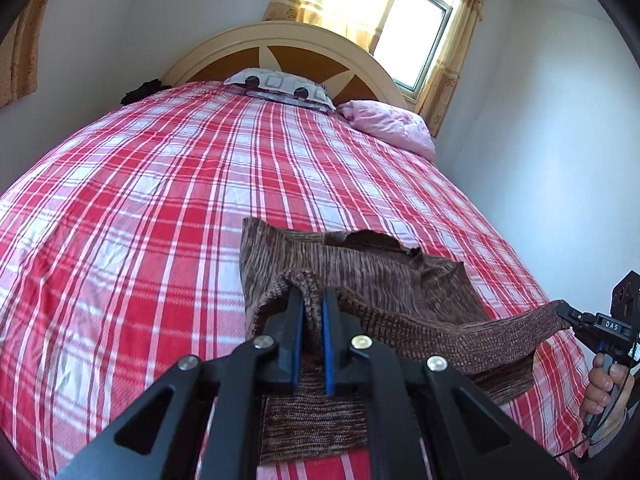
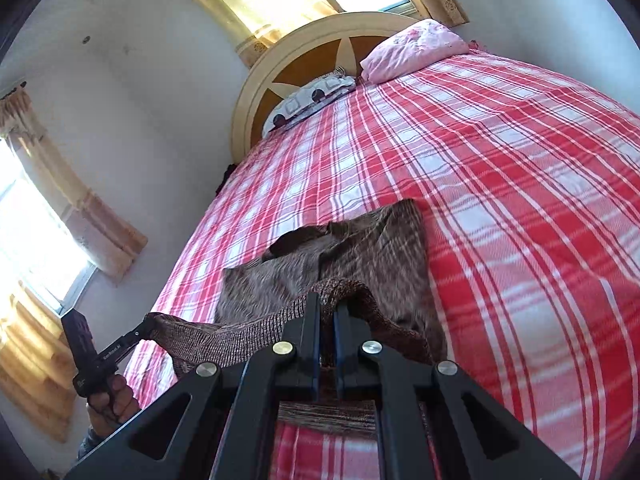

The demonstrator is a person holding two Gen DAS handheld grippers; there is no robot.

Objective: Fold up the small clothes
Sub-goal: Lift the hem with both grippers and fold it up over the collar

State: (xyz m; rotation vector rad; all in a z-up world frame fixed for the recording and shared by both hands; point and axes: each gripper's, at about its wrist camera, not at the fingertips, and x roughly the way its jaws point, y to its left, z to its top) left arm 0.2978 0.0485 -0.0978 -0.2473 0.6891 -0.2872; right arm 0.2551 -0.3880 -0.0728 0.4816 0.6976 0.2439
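**Brown knit held by its near hem at both corners**

The brown knit garment point(image 1: 360, 276) lies on the red plaid bedspread point(image 1: 140, 200) near the foot of the bed, its neck opening towards the headboard point(image 1: 280, 46) and its hem towards the camera; its long axis runs foot to head; the near hem is lifted off the bed and stretched crosswise between the two grippers.

The left gripper point(image 1: 311, 300) has its blue-padded fingers point(image 1: 298, 336) nearly together, pinching a ridge of the hem's ribbed edge; the right gripper point(image 2: 327, 312) clamps the opposite corner the same way, its jaws almost touching.

The garment's nearest part is hidden beneath the gripper frames; whether it has sleeves is hard to make out; a patterned pillow point(image 1: 280, 86) and a pink pillow point(image 1: 394, 126) lie at the head.
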